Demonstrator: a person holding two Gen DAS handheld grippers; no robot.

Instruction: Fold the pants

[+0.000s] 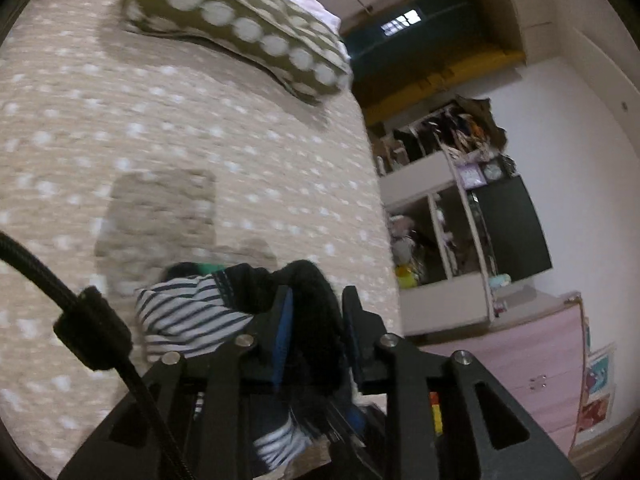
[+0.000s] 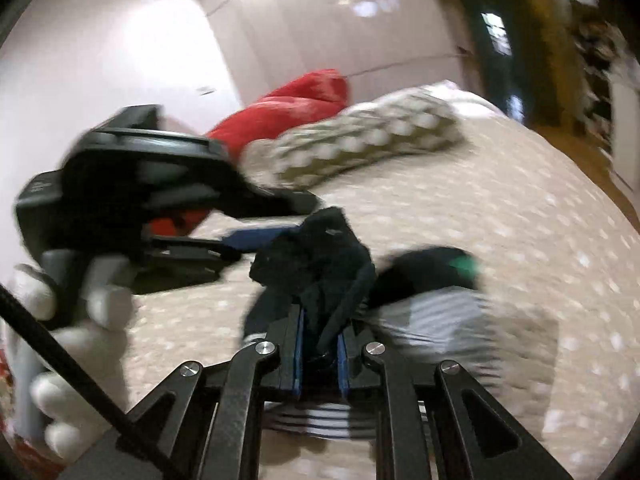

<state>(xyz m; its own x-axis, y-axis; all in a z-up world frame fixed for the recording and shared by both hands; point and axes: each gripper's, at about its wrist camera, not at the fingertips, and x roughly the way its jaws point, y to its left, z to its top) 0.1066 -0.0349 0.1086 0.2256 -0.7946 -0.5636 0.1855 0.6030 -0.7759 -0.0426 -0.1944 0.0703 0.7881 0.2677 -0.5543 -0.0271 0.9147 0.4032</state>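
Observation:
The pants are white with dark stripes and a black waistband. They hang bunched above the beige dotted bedspread. My left gripper is shut on a fold of the black waistband. My right gripper is shut on another black fold of the pants, with striped cloth trailing to its right. The left gripper also shows in the right wrist view, held by a white-gloved hand, close to the left of the right one. Both views are blurred.
An olive pillow with white dots lies at the head of the bed and shows in the right wrist view. A red cushion sits behind it. Shelves and a pink dresser stand past the bed's right edge.

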